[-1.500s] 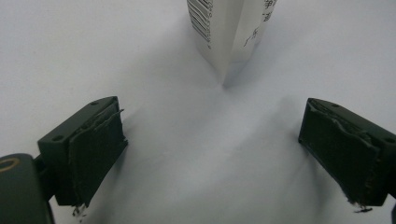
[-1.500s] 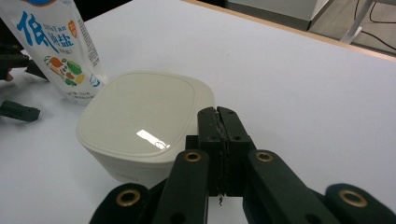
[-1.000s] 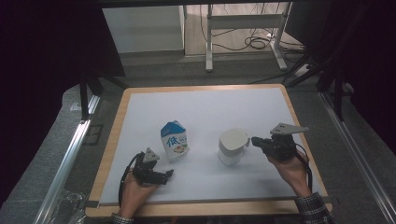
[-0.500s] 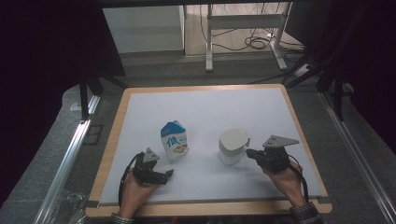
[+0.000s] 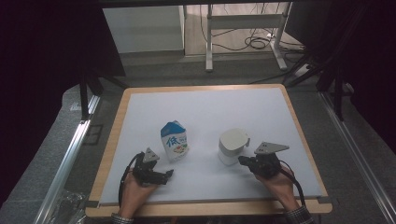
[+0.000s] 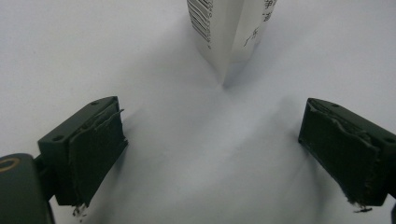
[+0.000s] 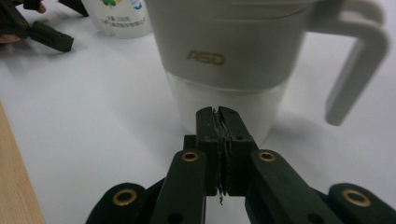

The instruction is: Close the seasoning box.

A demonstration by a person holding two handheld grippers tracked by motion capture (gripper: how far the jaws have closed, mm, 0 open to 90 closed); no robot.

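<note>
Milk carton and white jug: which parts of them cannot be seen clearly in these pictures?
- Milk carton: in the left gripper view the top edge cuts off everything above its lower corner; its print is too small to read.
- White jug: in the right gripper view the top edge cuts off its lid; the shut right hand-held gripper covers part of its base.
- Jug contents: hidden by its wall in the high view.

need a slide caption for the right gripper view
Right gripper, jaws shut on nothing, faces a white handled jug on the white table.
</note>
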